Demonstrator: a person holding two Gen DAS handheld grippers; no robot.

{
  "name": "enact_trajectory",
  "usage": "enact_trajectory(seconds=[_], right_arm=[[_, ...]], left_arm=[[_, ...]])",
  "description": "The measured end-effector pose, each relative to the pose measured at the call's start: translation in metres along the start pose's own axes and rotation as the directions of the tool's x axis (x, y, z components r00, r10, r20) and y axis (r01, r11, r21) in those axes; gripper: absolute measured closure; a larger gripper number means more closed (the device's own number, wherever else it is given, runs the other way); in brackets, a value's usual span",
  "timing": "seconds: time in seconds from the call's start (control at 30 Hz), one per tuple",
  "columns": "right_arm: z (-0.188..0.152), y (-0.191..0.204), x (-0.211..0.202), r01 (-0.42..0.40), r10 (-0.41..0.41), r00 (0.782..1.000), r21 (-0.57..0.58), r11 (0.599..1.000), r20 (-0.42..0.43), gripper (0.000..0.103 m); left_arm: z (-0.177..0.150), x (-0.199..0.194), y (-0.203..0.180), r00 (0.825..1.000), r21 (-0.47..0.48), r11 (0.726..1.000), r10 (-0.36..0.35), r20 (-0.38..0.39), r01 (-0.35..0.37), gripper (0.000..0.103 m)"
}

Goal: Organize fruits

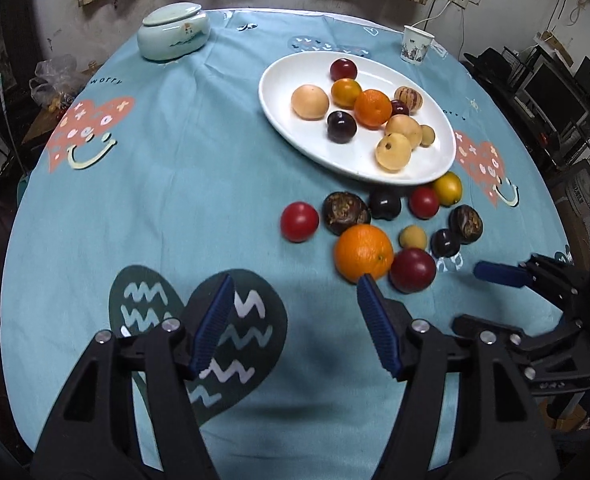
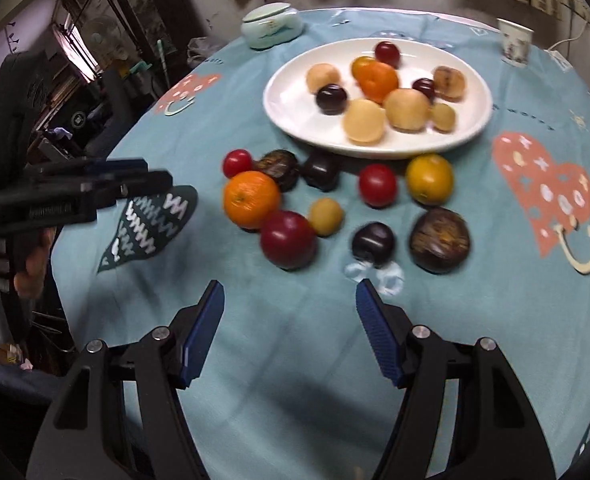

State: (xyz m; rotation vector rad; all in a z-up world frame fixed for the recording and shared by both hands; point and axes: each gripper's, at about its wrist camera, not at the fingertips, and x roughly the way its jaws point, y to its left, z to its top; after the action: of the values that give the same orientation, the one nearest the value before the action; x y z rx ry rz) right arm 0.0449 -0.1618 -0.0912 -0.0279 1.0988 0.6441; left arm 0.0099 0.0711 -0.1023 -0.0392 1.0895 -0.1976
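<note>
My left gripper (image 1: 293, 294) and right gripper (image 2: 289, 300) both hang with jaws apart and nothing between them, on the near side of the white plate (image 1: 291, 116). About ten loose fruits lie on the tablecloth (image 1: 175, 184) just in front of that plate. The orange (image 1: 363, 253) touches a red plum (image 1: 412, 270), so I judge a careless pinch could roll either one off the table. The plate already holds about ten fruits, crowded toward its right. Behind the plate, a lidded jar (image 1: 173, 32) and paper cup (image 1: 416, 45); contents unseen.
</note>
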Motion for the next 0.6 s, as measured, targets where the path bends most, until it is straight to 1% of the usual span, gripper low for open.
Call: enact_trajectory(seconds=[0.1,0.13,0.2,0.23,0.33,0.4,0.43,0.47,0.6], right_arm=[[0.008,0.004,0.013,-0.002,0.003,1.000,0.019,1.000,-0.010,0.037],[0.011,0.005,0.018,0.006,-0.005,1.000,0.025,1.000,-0.024,0.041],[0.013,0.003,0.027,0.035,-0.033,0.998,0.033,0.999,-0.061,0.042],[0.014,0.002,0.031,0.034,-0.032,0.997,0.036,0.999,-0.075,0.046],[0.018,-0.003,0.039,0.020,-0.015,0.996,0.061,0.998,-0.088,0.047],[0.021,-0.005,0.045,0.000,0.008,0.995,0.082,0.997,-0.095,0.053],[0.022,-0.005,0.047,-0.002,0.010,0.995,0.080,0.997,-0.099,0.059],[0.023,-0.004,0.049,0.015,-0.008,0.995,0.072,0.997,-0.097,0.063],[0.020,-0.007,0.039,0.005,-0.001,0.997,0.055,0.998,-0.081,0.064]], left_arm=[[-0.005,-0.009,0.004,1.000,-0.012,1.000,0.005,0.018,-0.004,0.036],[-0.006,-0.011,0.006,1.000,-0.016,1.000,0.007,0.023,-0.006,0.035],[-0.008,-0.015,0.010,1.000,-0.027,1.000,0.008,0.030,-0.007,0.035],[-0.009,-0.016,0.012,0.999,-0.032,0.999,0.008,0.031,-0.007,0.035],[-0.011,-0.016,0.015,1.000,-0.038,0.999,0.008,0.029,-0.007,0.035],[-0.011,-0.014,0.015,1.000,-0.037,0.999,0.004,0.023,-0.004,0.035],[-0.010,-0.013,0.013,1.000,-0.034,0.999,0.001,0.020,0.000,0.035],[-0.010,-0.012,0.013,1.000,-0.031,1.000,-0.002,0.019,0.003,0.035],[-0.004,-0.008,-0.002,1.000,0.009,1.000,-0.029,0.013,0.029,0.035]])
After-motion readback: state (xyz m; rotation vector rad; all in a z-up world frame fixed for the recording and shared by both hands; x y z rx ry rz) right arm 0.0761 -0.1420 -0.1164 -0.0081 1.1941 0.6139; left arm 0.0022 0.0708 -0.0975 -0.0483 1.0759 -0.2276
